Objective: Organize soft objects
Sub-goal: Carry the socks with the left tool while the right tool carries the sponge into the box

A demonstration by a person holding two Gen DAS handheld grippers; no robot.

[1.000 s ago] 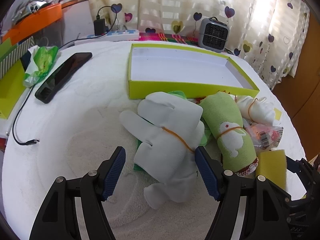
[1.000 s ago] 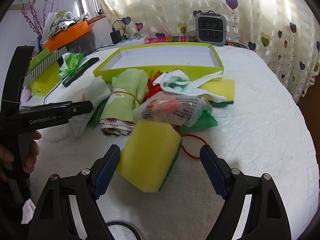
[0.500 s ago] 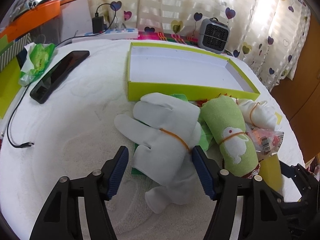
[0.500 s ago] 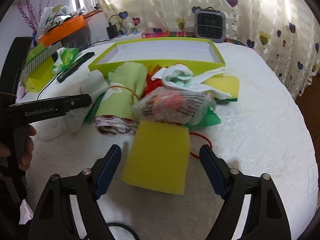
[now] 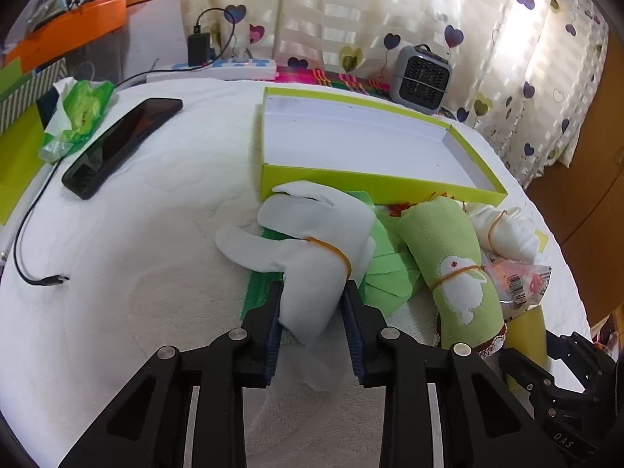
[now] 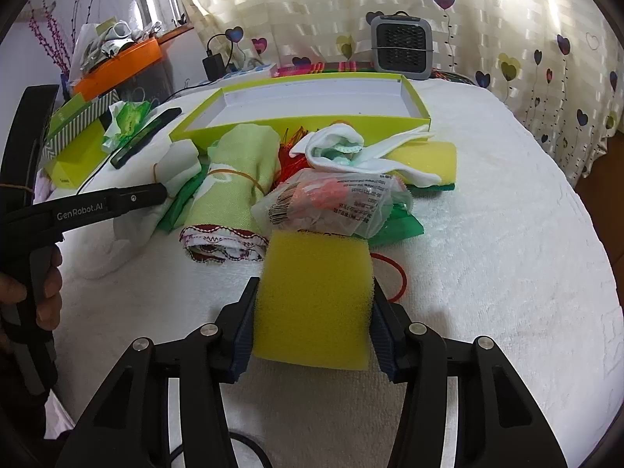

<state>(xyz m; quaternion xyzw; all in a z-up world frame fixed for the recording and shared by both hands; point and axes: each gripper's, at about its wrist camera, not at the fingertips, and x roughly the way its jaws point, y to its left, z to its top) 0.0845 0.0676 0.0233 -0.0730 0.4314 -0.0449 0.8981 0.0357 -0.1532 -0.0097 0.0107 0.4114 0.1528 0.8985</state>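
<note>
Left gripper (image 5: 312, 318): now clamping the white glove bundle (image 5: 312, 253), jaws wide a second ago; right gripper (image 6: 312, 323): likewise pinching the yellow sponge (image 6: 316, 296); both items lying on the bedspread before the empty green tray (image 5: 374, 185); judging lifts imminent.

The white cloth glove bundle (image 5: 312, 249) looked soft and matt, bound by a thin rubber band. The yellow foam sponge (image 6: 316, 296) was porous and rough. The rolled green woven towel (image 5: 452, 257) showed coarse weave. The crinkled clear plastic bag (image 6: 331, 202) shone glossy. The white terry table cover (image 6: 487, 234) looked nubbly.
</note>
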